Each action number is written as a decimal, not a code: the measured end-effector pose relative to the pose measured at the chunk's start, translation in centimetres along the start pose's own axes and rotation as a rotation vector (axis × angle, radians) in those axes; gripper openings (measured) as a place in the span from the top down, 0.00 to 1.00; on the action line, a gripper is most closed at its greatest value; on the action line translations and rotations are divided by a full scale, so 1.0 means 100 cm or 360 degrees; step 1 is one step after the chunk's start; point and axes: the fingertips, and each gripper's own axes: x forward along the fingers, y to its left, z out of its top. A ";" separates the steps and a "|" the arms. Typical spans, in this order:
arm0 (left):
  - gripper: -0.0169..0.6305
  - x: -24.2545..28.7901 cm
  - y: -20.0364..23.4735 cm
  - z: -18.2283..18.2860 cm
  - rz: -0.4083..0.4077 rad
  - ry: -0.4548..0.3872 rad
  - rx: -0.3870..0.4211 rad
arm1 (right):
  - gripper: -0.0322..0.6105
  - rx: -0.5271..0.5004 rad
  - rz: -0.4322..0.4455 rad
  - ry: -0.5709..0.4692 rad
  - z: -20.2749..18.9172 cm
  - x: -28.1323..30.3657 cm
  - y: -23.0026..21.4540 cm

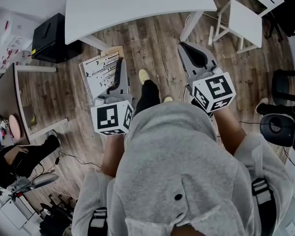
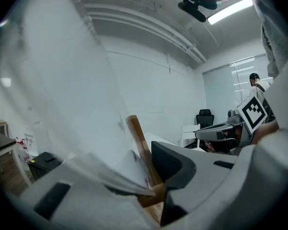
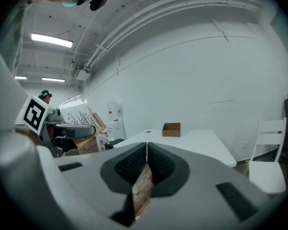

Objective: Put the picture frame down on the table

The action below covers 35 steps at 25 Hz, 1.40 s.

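Observation:
The picture frame (image 1: 101,72) has a wooden border and a white picture with black marks. It hangs tilted over the wood floor, short of the white table (image 1: 137,4). My left gripper (image 1: 122,67) is shut on its right edge. In the left gripper view the wooden edge of the frame (image 2: 140,145) runs up between the jaws and its pane fills the left. My right gripper (image 1: 192,50) is shut on nothing, beside the left gripper and pointing at the table. In the right gripper view, the right gripper (image 3: 147,147) has its pads together, with the frame (image 3: 79,113) at left.
A small wooden box (image 3: 171,129) sits on the table top (image 3: 197,143). A white chair (image 1: 246,18) stands at the table's right end and a black box (image 1: 51,38) at its left. A dark desk (image 1: 5,97) and a seated person (image 1: 19,156) are at left.

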 end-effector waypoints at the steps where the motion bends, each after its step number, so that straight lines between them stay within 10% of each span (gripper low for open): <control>1: 0.82 0.004 0.004 0.000 0.0002 0.0006 -0.0002 | 0.91 0.0003 0.0007 0.0007 0.000 0.006 -0.001; 35: 0.82 0.148 0.133 0.015 -0.0106 0.0077 -0.0099 | 0.91 0.0021 -0.0031 0.0170 0.028 0.189 -0.035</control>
